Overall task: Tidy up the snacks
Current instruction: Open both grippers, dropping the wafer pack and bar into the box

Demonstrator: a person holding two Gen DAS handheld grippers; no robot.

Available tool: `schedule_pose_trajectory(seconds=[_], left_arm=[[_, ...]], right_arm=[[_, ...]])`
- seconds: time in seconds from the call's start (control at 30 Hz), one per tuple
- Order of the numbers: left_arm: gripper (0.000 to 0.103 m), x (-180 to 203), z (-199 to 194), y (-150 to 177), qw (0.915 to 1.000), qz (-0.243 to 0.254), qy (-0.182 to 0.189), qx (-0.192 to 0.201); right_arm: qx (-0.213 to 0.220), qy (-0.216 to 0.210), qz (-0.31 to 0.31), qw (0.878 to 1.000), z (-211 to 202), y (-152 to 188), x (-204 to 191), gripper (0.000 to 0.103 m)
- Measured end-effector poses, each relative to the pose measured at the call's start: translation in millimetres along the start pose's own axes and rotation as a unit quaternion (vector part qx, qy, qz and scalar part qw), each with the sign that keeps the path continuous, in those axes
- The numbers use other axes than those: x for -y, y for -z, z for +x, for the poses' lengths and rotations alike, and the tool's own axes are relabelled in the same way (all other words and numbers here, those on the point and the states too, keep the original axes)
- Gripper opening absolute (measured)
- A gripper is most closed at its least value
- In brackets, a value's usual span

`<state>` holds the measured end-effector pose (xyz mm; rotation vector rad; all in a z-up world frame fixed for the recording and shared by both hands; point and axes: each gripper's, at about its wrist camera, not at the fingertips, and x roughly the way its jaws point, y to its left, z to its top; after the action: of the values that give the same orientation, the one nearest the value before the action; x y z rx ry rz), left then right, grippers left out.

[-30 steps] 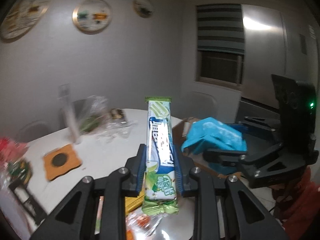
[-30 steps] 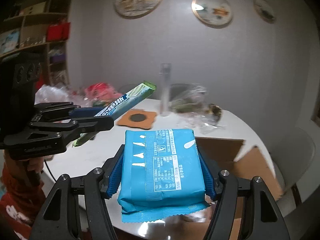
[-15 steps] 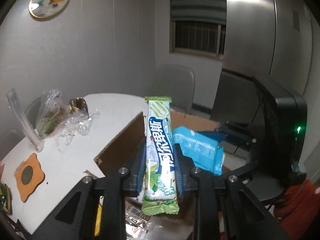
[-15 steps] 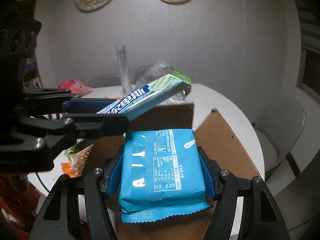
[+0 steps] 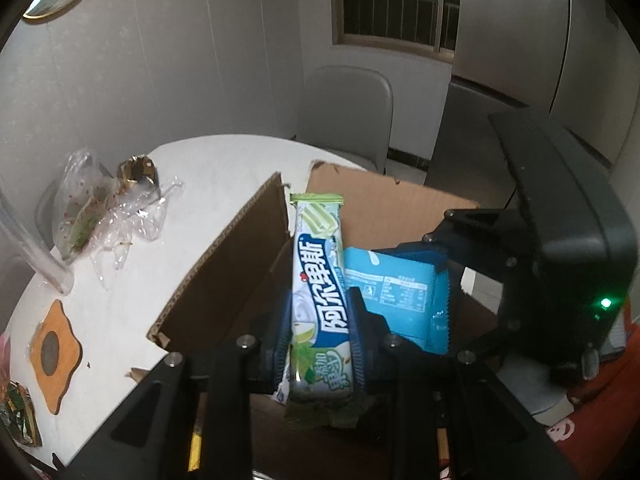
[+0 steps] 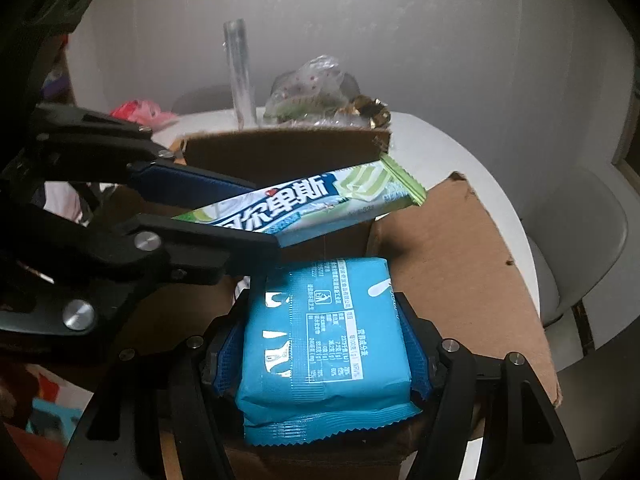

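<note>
Left wrist view
Left gripper [image 5: 320, 344]: clenched on green-and-white snack bar [image 5: 318, 280], above open cardboard box [image 5: 224, 276].
Risk: bar's far end may catch the box flap.
Writing: Chinese brand characters, blue band.

Right wrist view
Right gripper [image 6: 326, 344]: grasping blue snack pack [image 6: 324, 336], over box.
Risk: 2 grippers crowd 1 opening; may collide.
Writing: nutrition table, too small.

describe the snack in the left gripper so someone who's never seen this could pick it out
Start at the open cardboard box at the edge of the white round table. Two grippers hang over it; the left gripper is shut on a long narrow bar. Its green-and-white wrapper sets it apart from the squat blue packet alongside.
</note>
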<state>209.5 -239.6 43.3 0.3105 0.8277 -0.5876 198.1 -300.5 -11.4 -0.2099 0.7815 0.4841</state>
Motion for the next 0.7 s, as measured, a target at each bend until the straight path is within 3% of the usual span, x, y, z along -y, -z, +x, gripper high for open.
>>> schedule_pose_trajectory(seconds=[0.17, 0.33, 0.47, 0.53, 0.7], left_arm=[[0.026, 1.7, 9.6, 4.3, 0.9999, 0.004, 0.000, -0.014], [0.055, 3.0, 5.1, 8.1, 1.0000, 0.003, 0.000, 0.002], [0.069, 5.4, -9.4, 11.7, 0.9997, 0.004, -0.006, 0.022], [0.081, 7.0, -23.5, 14.7, 0.9991, 0.006, -0.011, 0.041], [0.090, 5.9, -61.1, 27.3, 0.9961, 0.002, -0.026, 0.084]], right_arm=[[-0.020, 0.006, -0.018, 1.000, 6.0, 0.9, -9.2, 0.064], [-0.041, 0.012, -0.036, 0.998, 12.1, 3.0, -15.4, 0.064], [-0.035, 0.010, -0.026, 0.999, 2.2, 3.2, -11.2, 0.072], [-0.032, 0.006, -0.024, 0.999, -6.4, 6.1, -11.6, 0.074], [-0.009, 0.014, -0.012, 1.000, -37.8, 15.3, -14.8, 0.075]])
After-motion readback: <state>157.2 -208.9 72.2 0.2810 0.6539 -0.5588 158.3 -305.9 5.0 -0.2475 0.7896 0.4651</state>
